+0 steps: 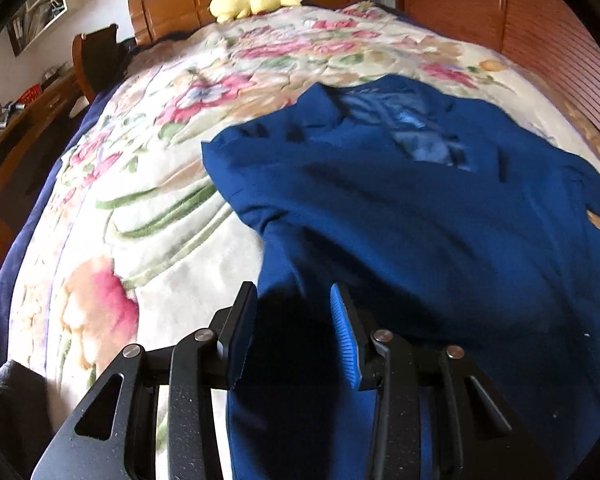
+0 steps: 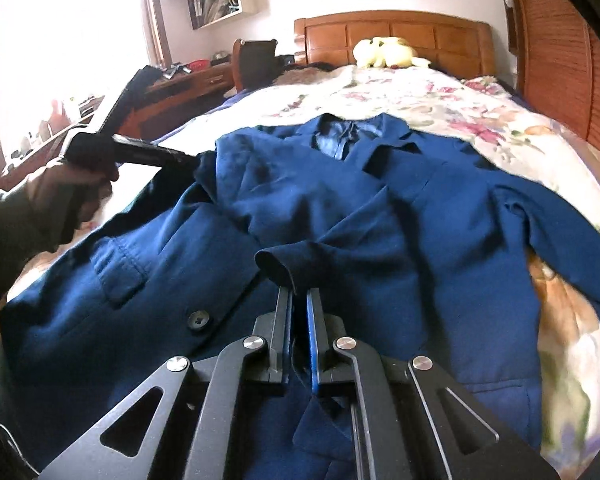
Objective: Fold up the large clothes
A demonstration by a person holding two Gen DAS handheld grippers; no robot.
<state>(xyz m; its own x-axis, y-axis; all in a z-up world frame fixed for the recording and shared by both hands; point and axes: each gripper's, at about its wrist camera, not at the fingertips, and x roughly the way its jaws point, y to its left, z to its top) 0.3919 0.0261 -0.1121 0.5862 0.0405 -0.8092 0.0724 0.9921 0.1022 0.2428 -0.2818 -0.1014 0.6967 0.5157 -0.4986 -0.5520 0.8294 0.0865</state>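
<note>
A dark blue suit jacket [image 2: 380,216] lies front-up on the flowered bed, collar toward the headboard; it also shows in the left wrist view [image 1: 420,220]. Its left sleeve is folded across the chest, with the cuff [image 2: 276,266] just ahead of my right gripper [image 2: 300,294]. The right gripper's jaws are nearly closed on the sleeve fabric near the cuff. My left gripper [image 1: 294,292] is open, hovering over the jacket's left side edge. In the right wrist view the left gripper [image 2: 172,158] sits by the jacket's left shoulder, held by a hand.
The flowered bedspread [image 1: 160,184] covers the bed. A yellow plush toy [image 2: 384,54] lies by the wooden headboard [image 2: 396,34]. A wooden desk with clutter [image 2: 172,88] and a chair [image 2: 256,60] stand left of the bed. A slatted wooden wardrobe [image 2: 560,52] is at right.
</note>
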